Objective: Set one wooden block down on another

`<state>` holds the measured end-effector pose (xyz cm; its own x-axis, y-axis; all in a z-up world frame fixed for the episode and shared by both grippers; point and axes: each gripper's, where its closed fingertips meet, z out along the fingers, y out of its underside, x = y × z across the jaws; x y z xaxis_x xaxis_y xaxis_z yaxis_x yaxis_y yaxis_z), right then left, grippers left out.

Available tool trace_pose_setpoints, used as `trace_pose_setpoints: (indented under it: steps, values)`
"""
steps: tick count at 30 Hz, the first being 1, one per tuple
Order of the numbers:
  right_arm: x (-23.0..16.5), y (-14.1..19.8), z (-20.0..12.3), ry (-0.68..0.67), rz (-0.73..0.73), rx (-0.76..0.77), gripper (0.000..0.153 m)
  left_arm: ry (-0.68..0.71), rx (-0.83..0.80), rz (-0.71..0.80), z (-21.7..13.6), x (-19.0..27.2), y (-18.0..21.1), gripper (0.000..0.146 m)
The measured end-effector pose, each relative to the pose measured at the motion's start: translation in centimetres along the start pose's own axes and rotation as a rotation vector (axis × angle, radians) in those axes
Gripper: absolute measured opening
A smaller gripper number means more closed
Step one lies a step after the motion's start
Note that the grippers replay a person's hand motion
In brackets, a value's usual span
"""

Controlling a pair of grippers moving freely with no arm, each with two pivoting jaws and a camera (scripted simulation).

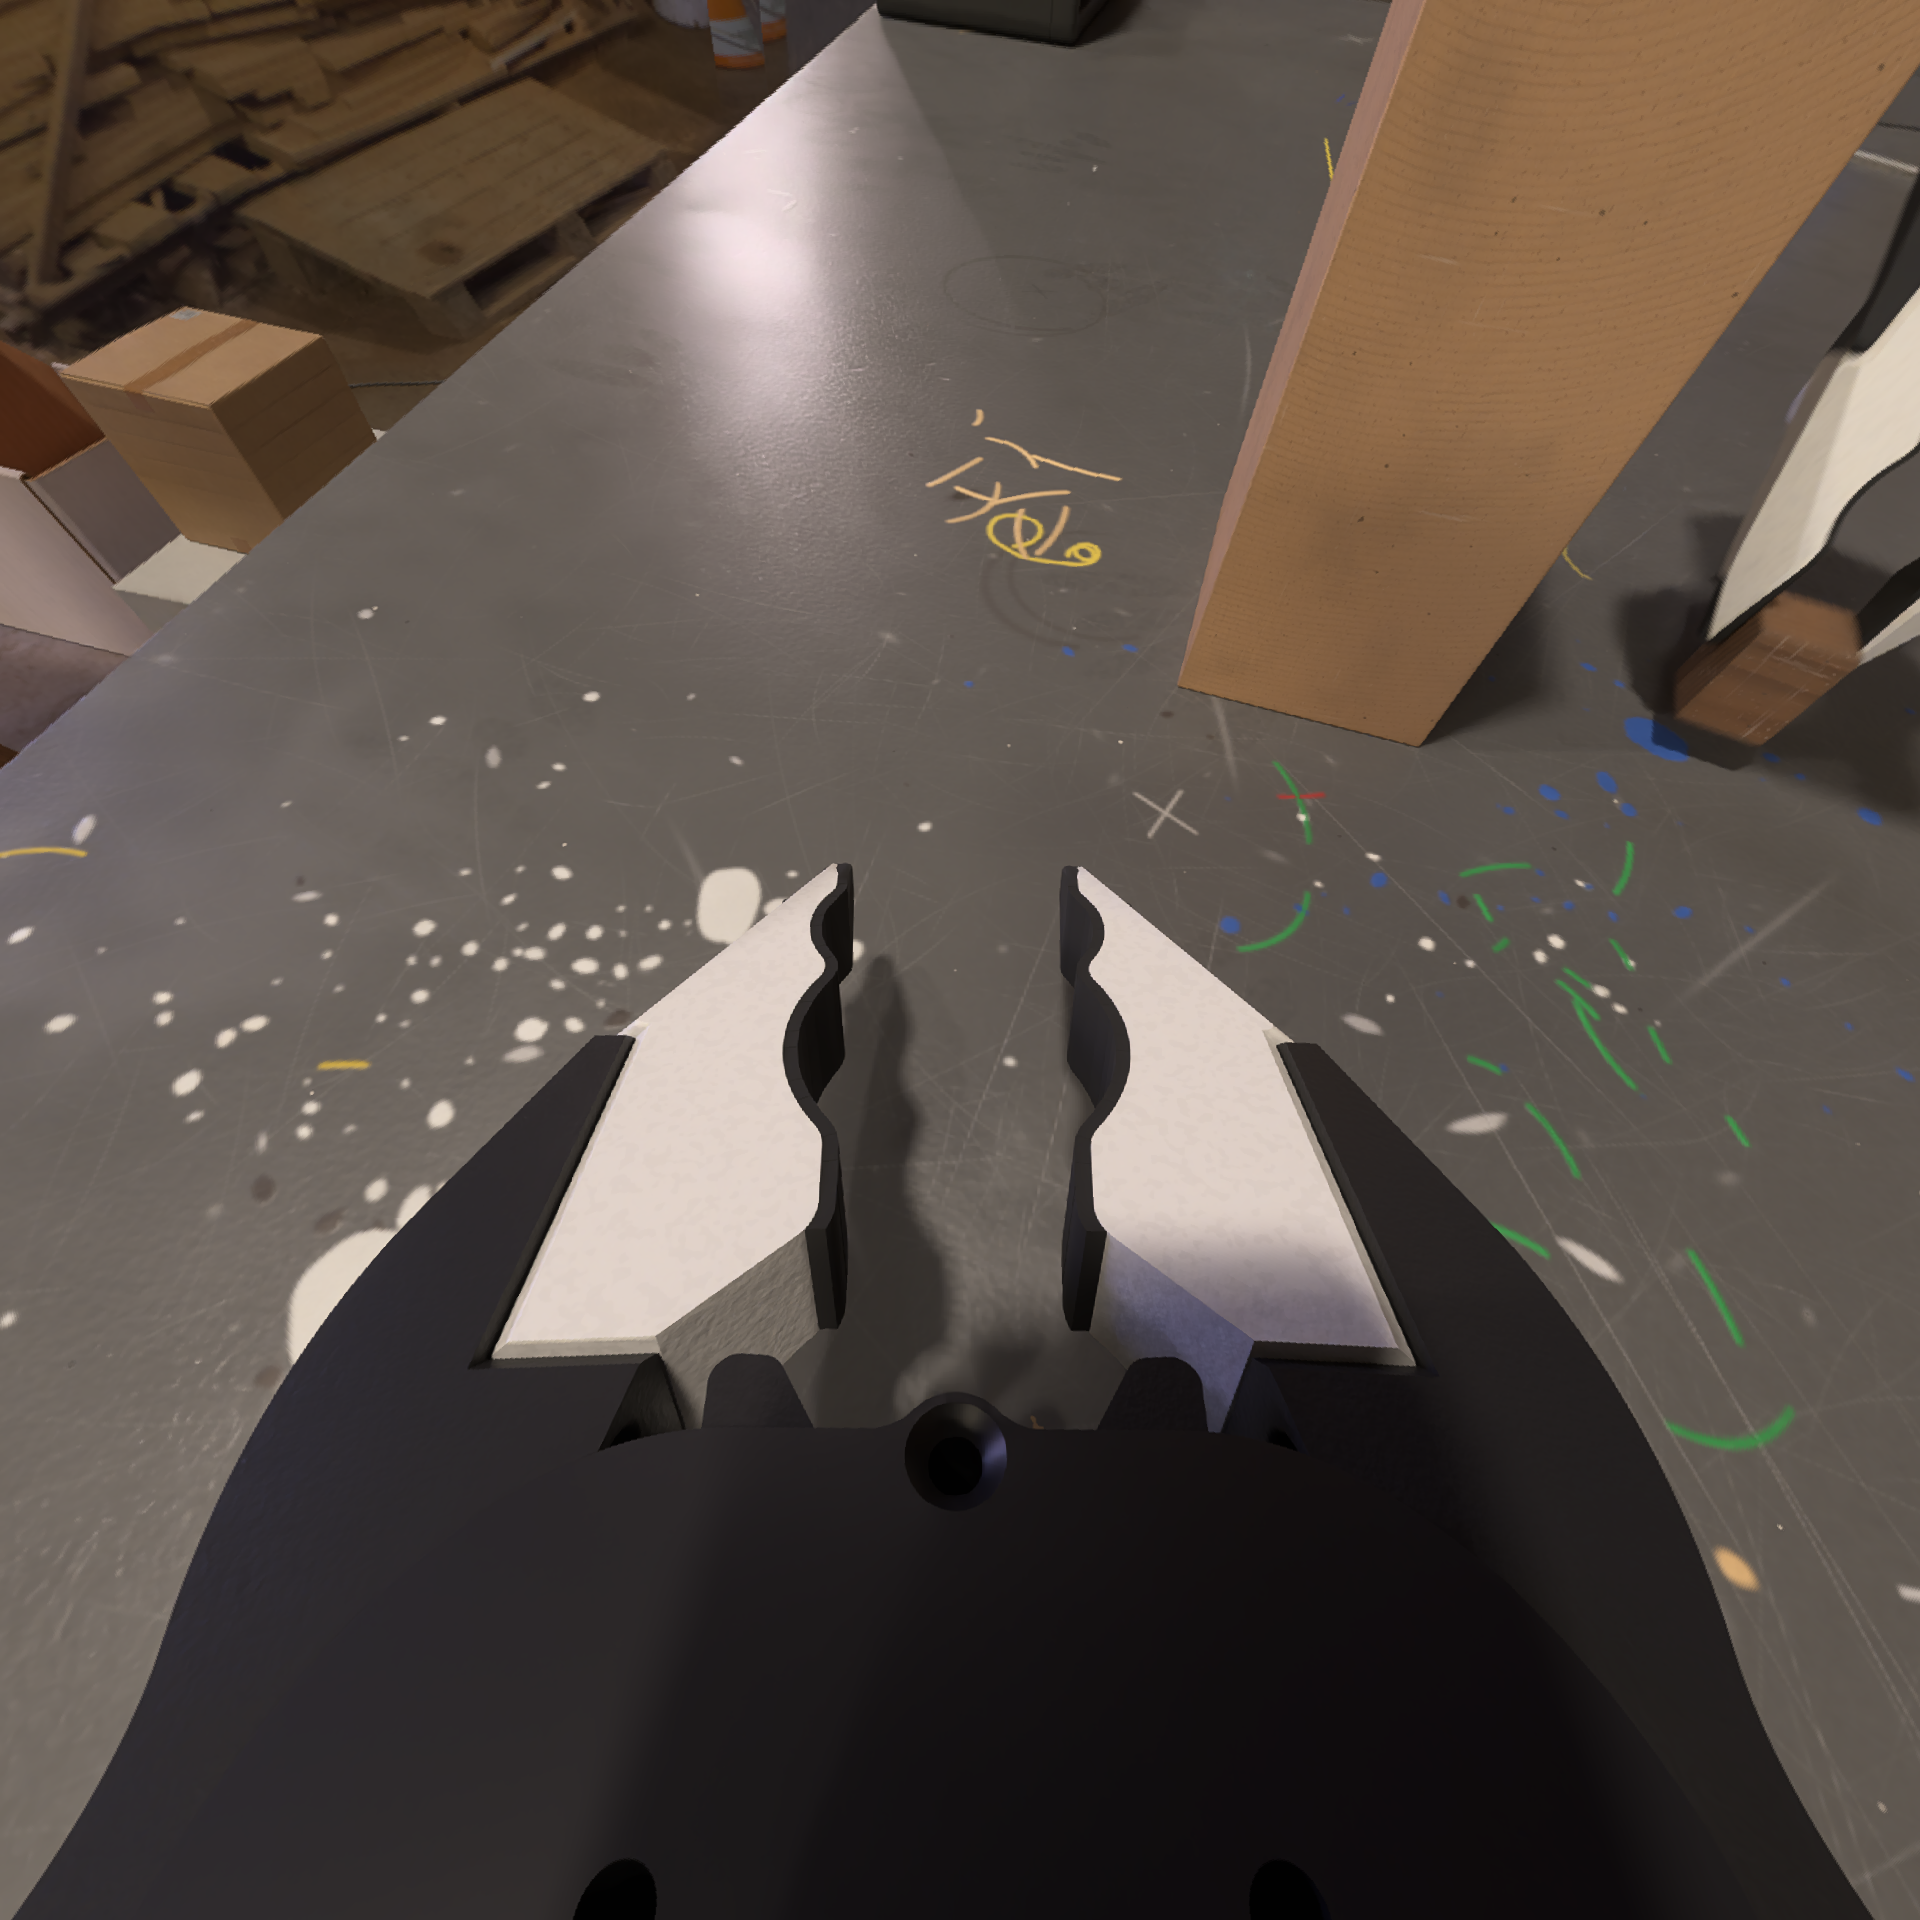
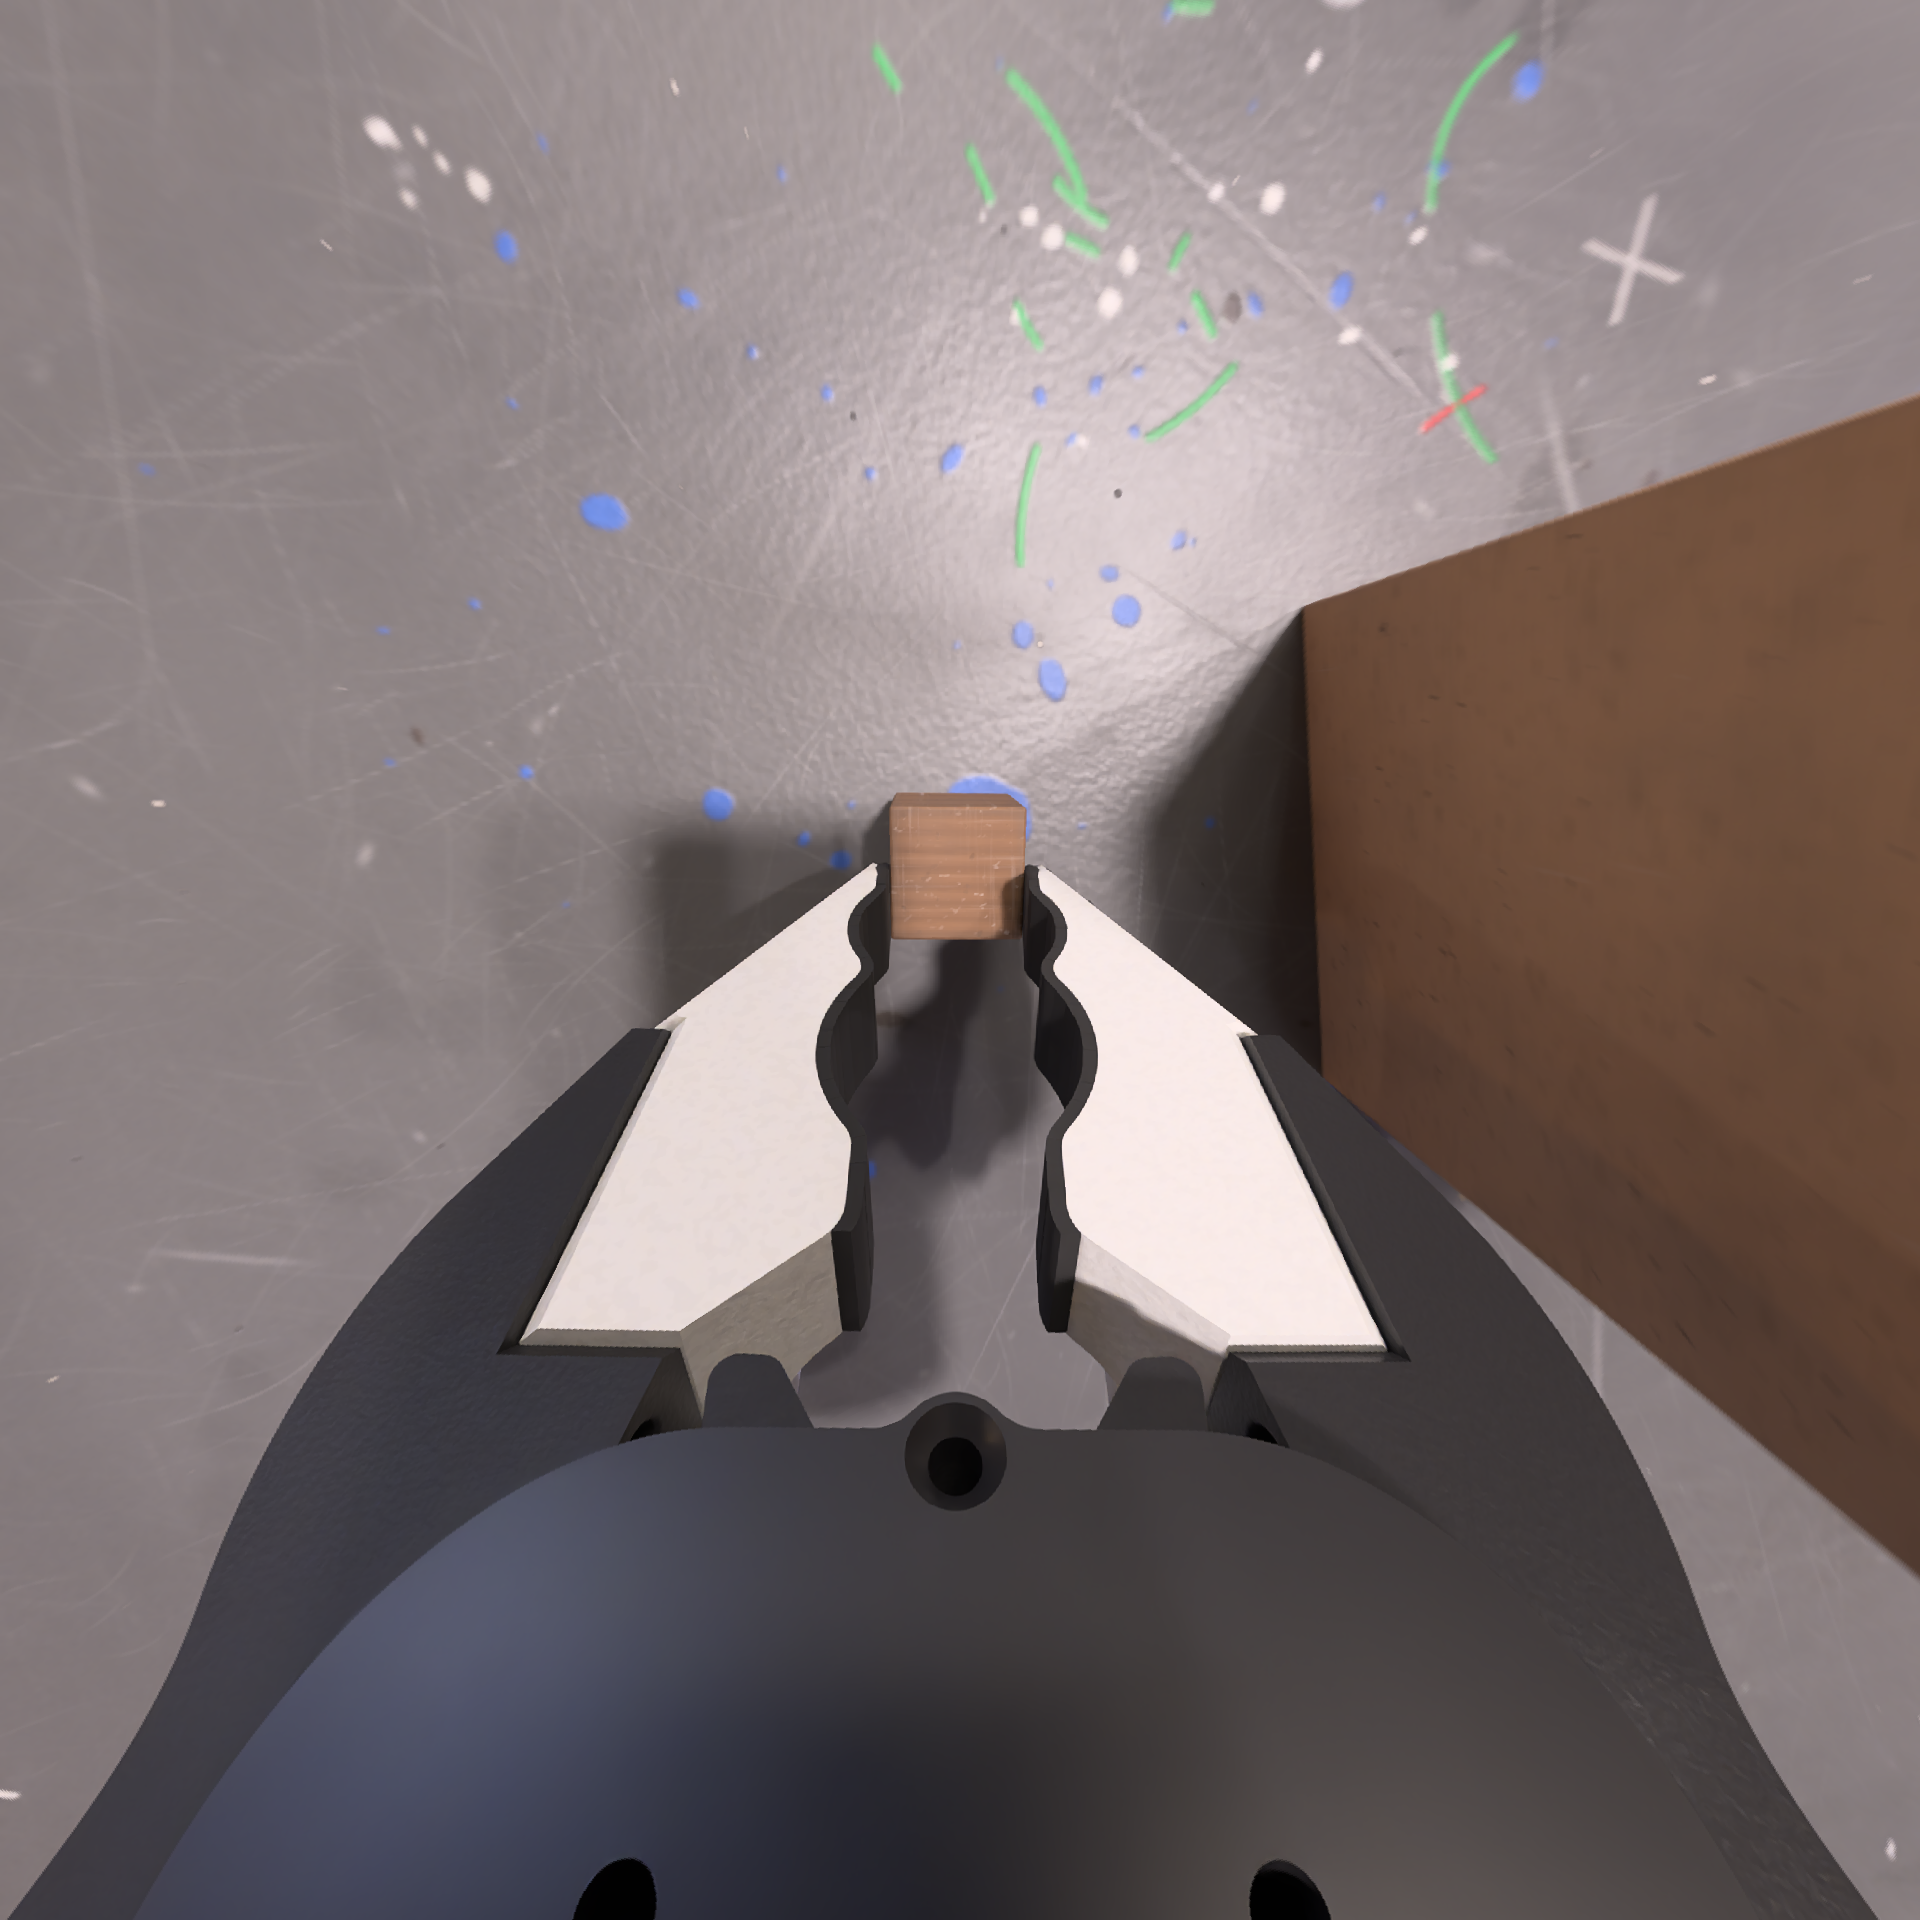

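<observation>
The small block sits between the tips of the right gripper, whose fingers press its two side faces; the claw is closed on it. Its far end pokes out just past the fingertips. In the left wrist view the same block shows low at the table, on or just above a blue paint spot; whether it touches the surface I cannot tell. The right gripper's white finger comes down onto it from above.

Just to the right of this claw stands the tall block, upright on the table, near the small block but apart from it. From the left gripper the tall block rises ahead and to the right, with the small one further right beyond it.

The left gripper is open and holds nothing; bare table shows between its fingers.

Paint flecks in white, blue and green dot the grey top. A cardboard box lies off the table's edge, far left of the left claw.
</observation>
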<state>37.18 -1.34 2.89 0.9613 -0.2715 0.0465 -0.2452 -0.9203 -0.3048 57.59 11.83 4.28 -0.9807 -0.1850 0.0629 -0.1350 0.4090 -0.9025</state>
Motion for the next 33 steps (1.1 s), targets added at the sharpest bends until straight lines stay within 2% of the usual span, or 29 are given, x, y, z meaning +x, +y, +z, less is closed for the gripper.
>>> trace_pose_setpoints:
  steps: [3, 9, 11, 14, 17, 21, 27, 33]
  values:
    - [0.0, -1.1, -3.8, 0.033, 0.005, 0.056, 0.025, 0.000, 0.000, 0.000, 0.0, 0.0, 0.0, 0.040]
    - [2.2, -6.8, -18.5, 0.172, -0.056, 0.245, 0.025, 0.000, -0.004, 0.002, 0.1, 0.1, 0.0, 0.040]
    - [4.0, -7.9, -22.4, 0.230, -0.081, 0.236, 0.025, 0.000, -0.002, 0.002, 0.1, 0.1, 0.0, 0.040]
    - [7.1, -8.2, -25.5, 0.249, -0.100, 0.172, 0.025, 0.001, 0.000, 0.003, 0.0, 0.1, 0.0, 0.040]
    - [9.5, -7.9, -26.3, 0.184, -0.097, 0.123, 0.025, 0.003, 0.000, 0.005, 0.0, 0.2, 0.0, 0.039]
    - [11.6, -7.3, -25.6, 0.087, -0.085, 0.090, 0.025, 0.005, 0.002, 0.004, 0.0, 0.2, 0.0, 0.039]
    - [12.4, -7.4, -24.3, -0.021, -0.093, 0.066, 0.025, 0.007, -0.003, 0.005, 0.1, 0.2, 0.0, 0.040]
    - [12.8, -7.3, -23.6, -0.051, -0.113, 0.029, 0.025, 0.009, -0.006, 0.009, 0.1, 0.2, 0.1, 0.039]
